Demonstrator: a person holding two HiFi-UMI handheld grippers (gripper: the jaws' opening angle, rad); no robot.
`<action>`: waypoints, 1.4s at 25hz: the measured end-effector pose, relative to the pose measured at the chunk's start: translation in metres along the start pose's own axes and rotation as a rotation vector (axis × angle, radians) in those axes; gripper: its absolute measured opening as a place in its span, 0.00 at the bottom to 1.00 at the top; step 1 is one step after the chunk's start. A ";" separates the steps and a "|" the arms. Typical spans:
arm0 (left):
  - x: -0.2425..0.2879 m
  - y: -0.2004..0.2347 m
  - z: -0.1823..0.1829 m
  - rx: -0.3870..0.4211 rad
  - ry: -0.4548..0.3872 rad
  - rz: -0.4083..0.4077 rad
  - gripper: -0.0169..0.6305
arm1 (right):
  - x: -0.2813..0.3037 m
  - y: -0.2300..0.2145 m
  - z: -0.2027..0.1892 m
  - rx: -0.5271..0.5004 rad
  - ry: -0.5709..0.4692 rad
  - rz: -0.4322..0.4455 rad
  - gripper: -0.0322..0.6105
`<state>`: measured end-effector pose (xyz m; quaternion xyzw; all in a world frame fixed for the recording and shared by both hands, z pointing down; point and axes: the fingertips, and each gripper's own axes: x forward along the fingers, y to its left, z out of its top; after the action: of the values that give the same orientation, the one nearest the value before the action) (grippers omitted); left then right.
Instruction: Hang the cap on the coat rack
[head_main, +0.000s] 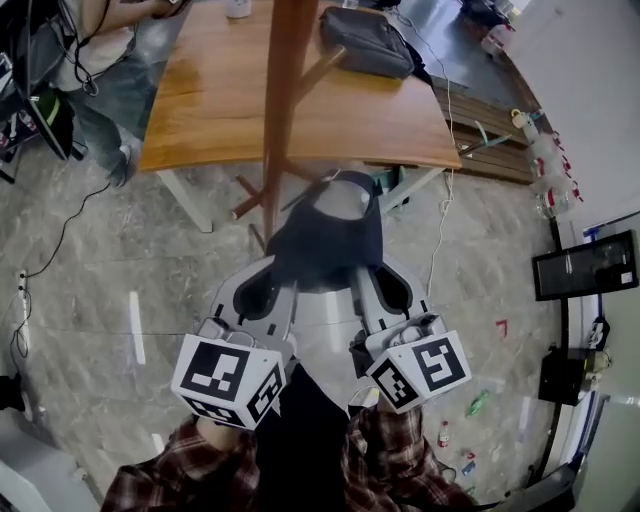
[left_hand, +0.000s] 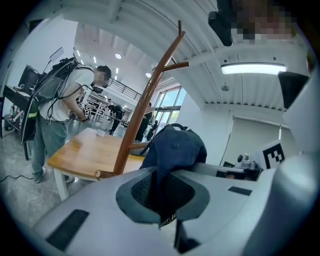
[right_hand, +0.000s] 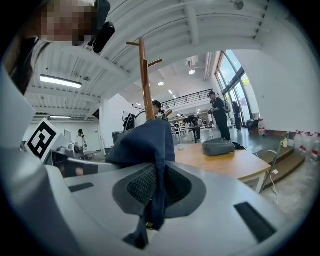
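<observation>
Far to the left of the coat rack (head_main: 283, 100), we count one person (head_main: 98, 110) standing at the end of the one wooden table (head_main: 215, 105). The table's edge lies right behind the rack's pole.

Below and left of the pole comes the first of our two grippers, the left gripper (head_main: 272, 268). Its jaws are clenched on the dark fabric at the cap's left edge, and its own view shows the cloth pinched between the pads.

Between the two grippers hangs the one navy cap (head_main: 325, 245), stretched from one to the other. It sits just on our side of the rack's pole, near the lower pegs and not on any of them. We cannot tell whether its strap touches a peg. From the right gripper view we count two pegs near the rack's top, well above the cap.

Just right of the pole is the right gripper (head_main: 366, 268), likewise closed tight on the cap's other edge, with a fold of fabric hanging down between its jaws.

Further right of the rack, one grey bag (head_main: 366, 42) lies on the table near its far corner.
</observation>
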<state>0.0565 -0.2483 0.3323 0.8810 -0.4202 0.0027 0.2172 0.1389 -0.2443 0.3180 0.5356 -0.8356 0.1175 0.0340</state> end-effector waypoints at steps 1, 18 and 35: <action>0.003 0.003 -0.002 -0.003 0.002 0.011 0.06 | 0.004 -0.002 -0.003 0.003 0.007 0.009 0.09; 0.033 0.049 -0.047 -0.039 0.069 0.144 0.06 | 0.062 -0.024 -0.054 0.001 0.136 0.100 0.09; 0.057 0.090 -0.068 -0.069 0.081 0.241 0.06 | 0.116 -0.035 -0.081 -0.022 0.209 0.135 0.09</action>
<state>0.0385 -0.3144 0.4390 0.8153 -0.5138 0.0501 0.2622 0.1155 -0.3417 0.4234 0.4625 -0.8629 0.1656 0.1187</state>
